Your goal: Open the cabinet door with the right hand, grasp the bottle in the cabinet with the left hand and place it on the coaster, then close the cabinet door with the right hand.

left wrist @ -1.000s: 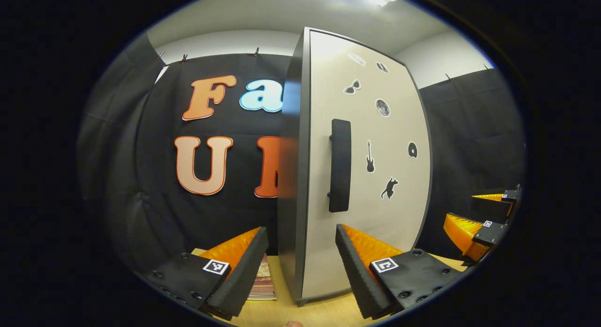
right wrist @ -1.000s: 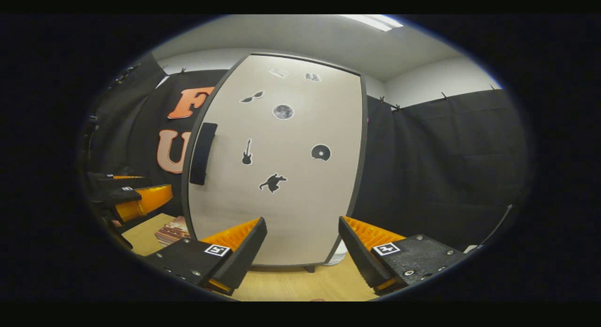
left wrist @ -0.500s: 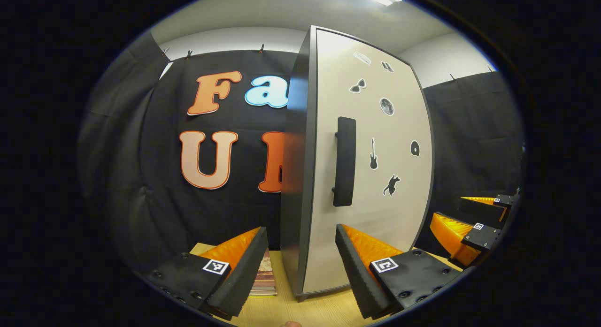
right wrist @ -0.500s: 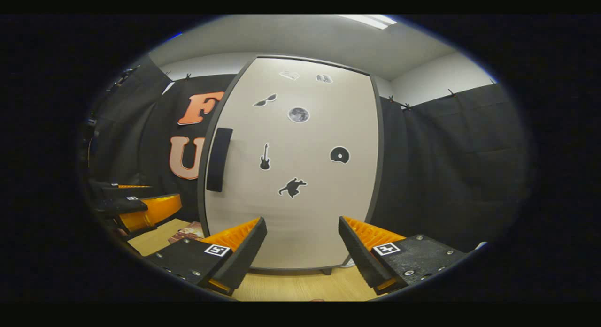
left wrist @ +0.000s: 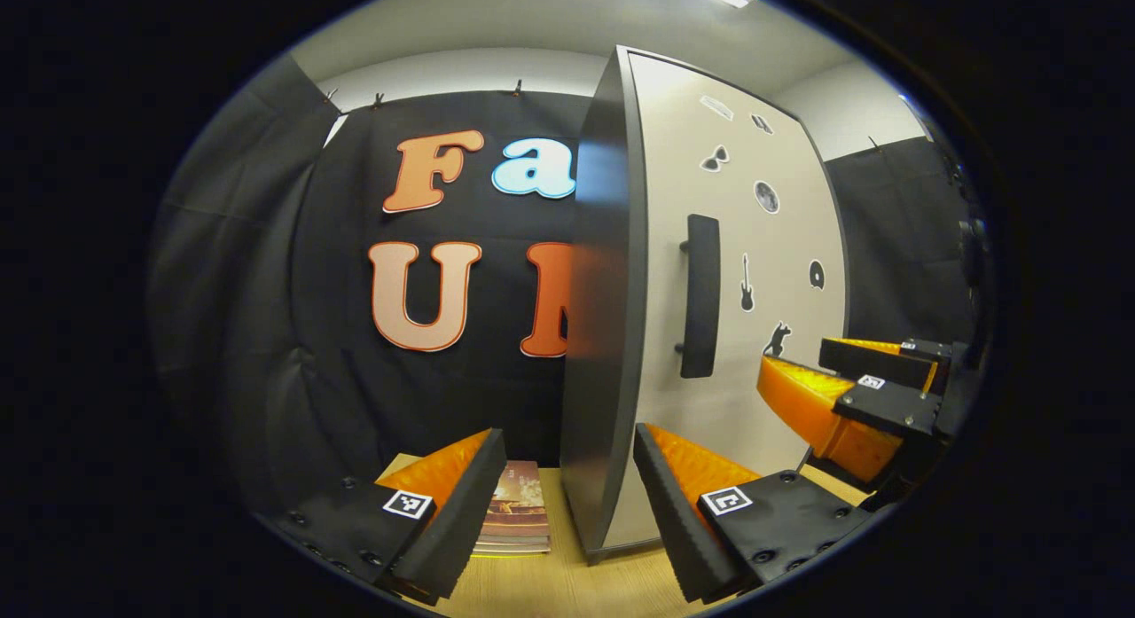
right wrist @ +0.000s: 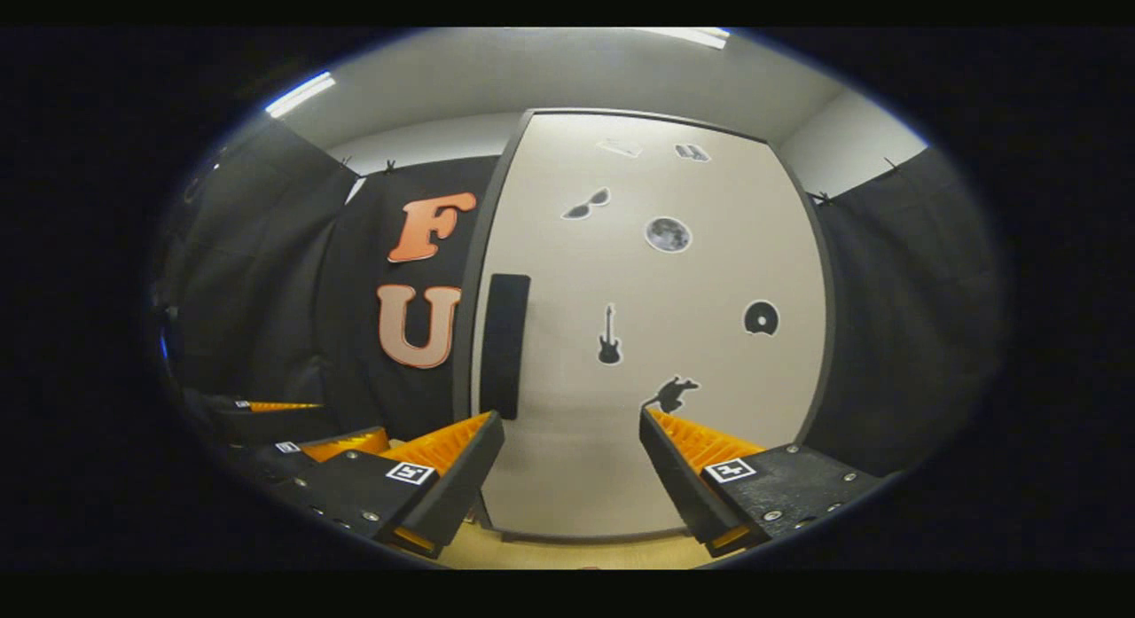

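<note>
1. Far left in the left gripper view, our left tongs [left wrist: 567, 494] sit low over the wooden surface [left wrist: 532, 587], fingers apart and holding nothing. They point at the cabinet's near corner.
2. Just past them a short stack of books [left wrist: 519, 516] lies flat on the surface, close beside the cabinet's dark side panel [left wrist: 603, 334]. We see no coaster; the books may hide it, and we cannot tell.
3. Centre: the cabinet door [right wrist: 656, 334] is closed, a pale flat panel in a dark frame dotted with small black stickers. The bottle should be behind it; we cannot see it.
4. The handle [right wrist: 504, 345] is a dark upright bar near the door's left edge, standing off on two short posts in the left gripper view. We judge it stiff, with a slightly soft, non-slip look. Best hold: tongs across the bar at mid-height.
5. The door itself looks light and rigid; we expect it to swing on the right edge, so the pull should arc toward us and rightward.
6. Right: the right tongs [right wrist: 572, 476] are apart, empty, facing the door low and to the right of the handle, not touching it. They need to shift left and up.
7. In the way: the left tongs and the books sit near the handle side, and the left tongs may crowd the reach to the handle.
</note>
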